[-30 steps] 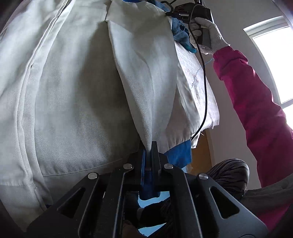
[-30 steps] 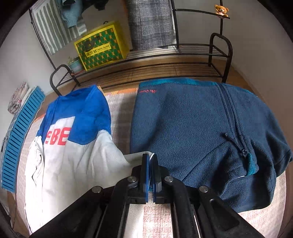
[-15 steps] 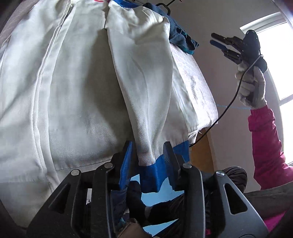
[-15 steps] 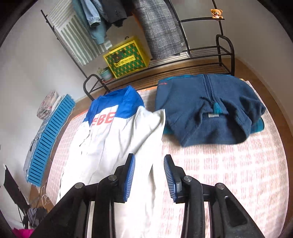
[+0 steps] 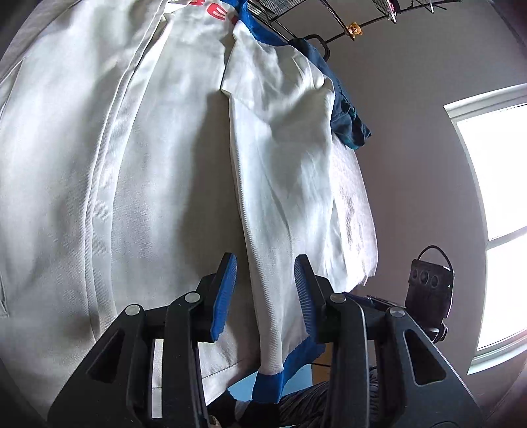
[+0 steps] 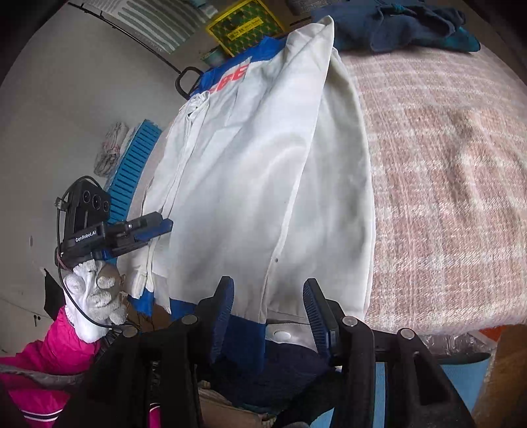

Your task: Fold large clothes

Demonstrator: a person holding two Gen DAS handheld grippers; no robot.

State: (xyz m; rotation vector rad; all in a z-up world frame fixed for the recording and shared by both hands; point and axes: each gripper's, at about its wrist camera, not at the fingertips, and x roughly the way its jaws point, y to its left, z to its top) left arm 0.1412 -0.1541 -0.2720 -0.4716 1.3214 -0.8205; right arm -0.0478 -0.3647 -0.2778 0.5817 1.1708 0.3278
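- A white cotton jacket with blue shoulders and cuffs and red lettering point(image 6: 263, 171) is spread flat on the pinkish woven bedcover point(image 6: 444, 171), hem at the near edge.
- One sleeve point(image 5: 283, 184) is folded lengthwise over the body.
- The left gripper point(image 5: 265, 289) is held open; the sleeve lies between its blue pads, not pinched.
- The right gripper point(image 6: 268, 312) is seen opening over the hem, nothing clamped.
- A dark blue fleece point(image 6: 395, 23) is left at the far end.

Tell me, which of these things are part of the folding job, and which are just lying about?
Part of the job:
- white jacket with blue trim
- left tongs, open
- right tongs, opening, over the jacket's hem

Lying about:
- navy fleece
- yellow box
- blue slatted crate
- teddy bear
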